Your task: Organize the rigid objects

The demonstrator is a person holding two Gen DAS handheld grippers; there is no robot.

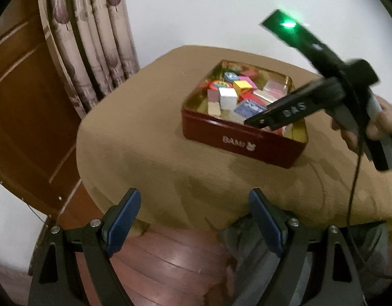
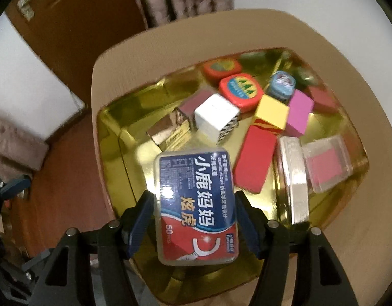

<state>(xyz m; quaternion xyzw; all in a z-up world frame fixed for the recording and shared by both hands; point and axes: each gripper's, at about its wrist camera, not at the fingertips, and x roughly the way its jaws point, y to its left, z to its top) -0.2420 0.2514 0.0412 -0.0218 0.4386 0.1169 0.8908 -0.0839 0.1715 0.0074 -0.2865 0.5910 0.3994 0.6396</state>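
Over the gold-lined tin (image 2: pixel 114 137), your right gripper (image 2: pixel 193 219) is clamped on the blue-and-red floss box (image 2: pixel 196 204), its pads pressing the box's two long edges near the red end. The box hangs label-up above the tin's bare gold floor, toward six o'clock in the right wrist view, so this looks like the placing step with most pieces already inside.

Bring the box down flat into that open patch. At one o'clock from it lies the red block (image 2: pixel 254 160), and at three o'clock the silver lid-like piece (image 2: pixel 292 178) stands on edge beside a clear case (image 2: pixel 328 163). Keep the box's right edge apart from the red block as you lower it; a nudge there would likely push the block into the silver piece. At twelve o'clock the white cube (image 2: pixel 216 117) and the small foil-wrapped box (image 2: pixel 167 127) sit near the box's far end, so do not slide forward once it touches down.

Let the box rest on the floor before you spread the pads, then lift straight up so they clear its sides without dragging it. The plastic shell looks smooth and stiff, so it should settle without tipping if it goes down level.

From the left wrist view, your left gripper (image 1: pixel 194 219) hangs apart and empty off the table's (image 1: pixel 134 137) near edge, at six o'clock from the red tin (image 1: pixel 236 142). Hold it there; the tin looks heavy enough to stay put on the cloth, though I judge that only from its size and load.
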